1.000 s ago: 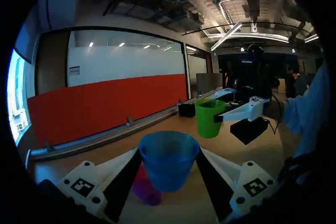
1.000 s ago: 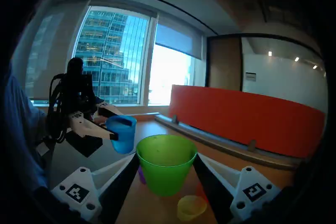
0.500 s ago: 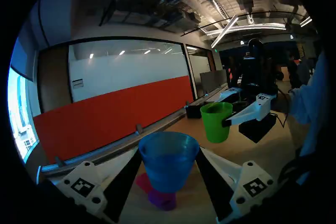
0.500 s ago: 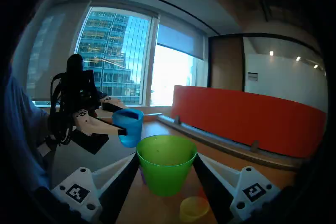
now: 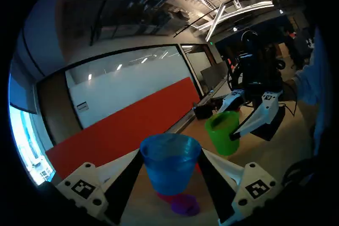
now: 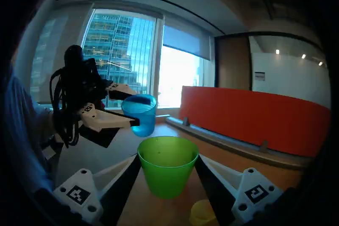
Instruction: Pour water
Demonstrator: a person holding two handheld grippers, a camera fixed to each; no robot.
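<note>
In the left gripper view my left gripper [image 5: 170,171] is shut on a blue cup [image 5: 170,166], held above the wooden table. Farther right in the same view, the right gripper [image 5: 229,129] is shut on a green cup [image 5: 223,132]. The right gripper view has the green cup [image 6: 168,164] upright between my right gripper's [image 6: 168,170] fingers, its mouth open upward. Up and to the left there, the left gripper [image 6: 136,118] carries the blue cup [image 6: 140,113], tilted a little toward the green one and higher than it. No water is visible in the cups.
A purple cup [image 5: 184,204] and a red cup [image 5: 166,196] lie on the table below the blue cup. A yellow cup [image 6: 204,213] sits on the table by the green cup. A low orange partition [image 6: 258,113] runs along the table's far edge. A person's blue sleeve [image 6: 21,137] is at left.
The blue cup has risen and moved closer to the green cup, now above its rim level. The left gripper has tilted, turning its view upward. The green cup stays steady.
</note>
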